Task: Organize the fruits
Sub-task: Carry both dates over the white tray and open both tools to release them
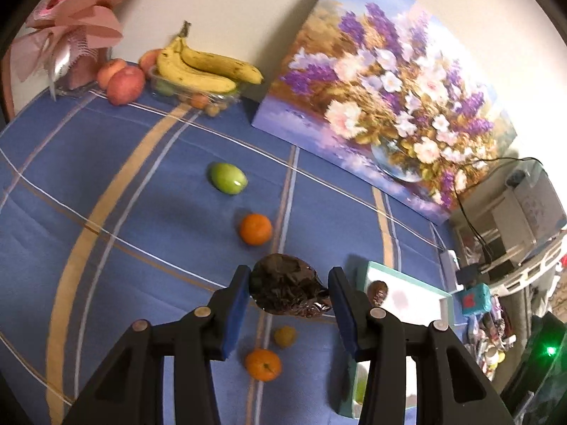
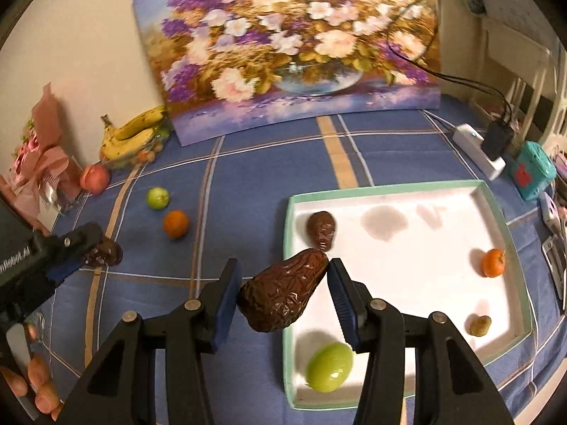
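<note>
My left gripper [image 1: 288, 292] is shut on a dark brown wrinkled fruit [image 1: 288, 290] just above the blue cloth; it also shows in the right wrist view [image 2: 104, 252]. My right gripper [image 2: 283, 295] is shut on another brown wrinkled fruit [image 2: 283, 294] over the left rim of the white tray [image 2: 443, 194]. The tray holds a brown fruit [image 2: 321, 230], a green apple [image 2: 329, 366], an orange [image 2: 492, 262] and a small yellowish fruit [image 2: 480, 325]. On the cloth lie a green apple [image 1: 227, 178], two oranges [image 1: 255, 229] [image 1: 264, 364] and a small yellowish fruit [image 1: 284, 336].
Bananas [image 1: 205, 67] on a clear box and red apples [image 1: 125, 85] sit at the back by a pink bouquet [image 1: 71, 35]. A flower painting [image 1: 389, 99] leans on the wall. A power strip [image 2: 478, 148] and a teal gadget [image 2: 533, 171] lie right of the tray.
</note>
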The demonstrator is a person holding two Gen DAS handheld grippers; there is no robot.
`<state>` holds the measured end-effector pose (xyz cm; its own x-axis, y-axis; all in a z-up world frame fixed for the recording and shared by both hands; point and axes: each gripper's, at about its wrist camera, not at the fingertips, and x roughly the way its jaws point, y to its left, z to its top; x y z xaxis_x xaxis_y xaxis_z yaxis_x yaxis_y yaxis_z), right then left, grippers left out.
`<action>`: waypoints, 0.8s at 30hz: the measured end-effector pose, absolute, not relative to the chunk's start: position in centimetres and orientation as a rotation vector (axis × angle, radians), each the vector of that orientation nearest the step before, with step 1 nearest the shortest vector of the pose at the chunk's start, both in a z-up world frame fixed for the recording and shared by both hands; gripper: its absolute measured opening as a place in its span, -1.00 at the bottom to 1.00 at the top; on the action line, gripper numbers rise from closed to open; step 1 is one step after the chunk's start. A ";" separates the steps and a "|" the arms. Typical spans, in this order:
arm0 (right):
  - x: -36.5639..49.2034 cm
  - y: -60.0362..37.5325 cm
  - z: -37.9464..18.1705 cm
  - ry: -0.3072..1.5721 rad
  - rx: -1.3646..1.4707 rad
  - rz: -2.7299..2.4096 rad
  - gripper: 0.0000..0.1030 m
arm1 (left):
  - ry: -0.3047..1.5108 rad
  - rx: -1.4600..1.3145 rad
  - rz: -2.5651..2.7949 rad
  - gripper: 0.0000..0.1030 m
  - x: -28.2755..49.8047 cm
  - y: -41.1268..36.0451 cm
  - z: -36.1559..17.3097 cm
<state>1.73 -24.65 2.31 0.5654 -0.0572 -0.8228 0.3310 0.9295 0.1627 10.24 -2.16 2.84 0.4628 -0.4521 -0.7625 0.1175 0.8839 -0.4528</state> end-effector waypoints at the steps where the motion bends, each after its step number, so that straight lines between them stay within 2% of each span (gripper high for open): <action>1: 1.6 -25.1 2.3 0.945 0.322 -0.241 0.00 | 1.036 -0.359 -0.369 -0.07 10.2 -2.5 2.9; 15: -1.0 -35.0 -0.3 1.048 0.412 -0.522 0.00 | 1.096 -0.166 -0.493 -0.07 7.9 -10.5 1.5; 24: -3.8 -39.0 0.3 0.980 0.510 -0.611 0.00 | 1.139 -0.036 -0.619 -0.07 5.0 -17.9 -0.1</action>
<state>-3.77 -38.99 0.25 0.4175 -0.2428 -0.8756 0.6794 0.7233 0.1233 4.98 -17.92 -0.05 0.2715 -0.4772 -0.8358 0.4415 0.8334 -0.3324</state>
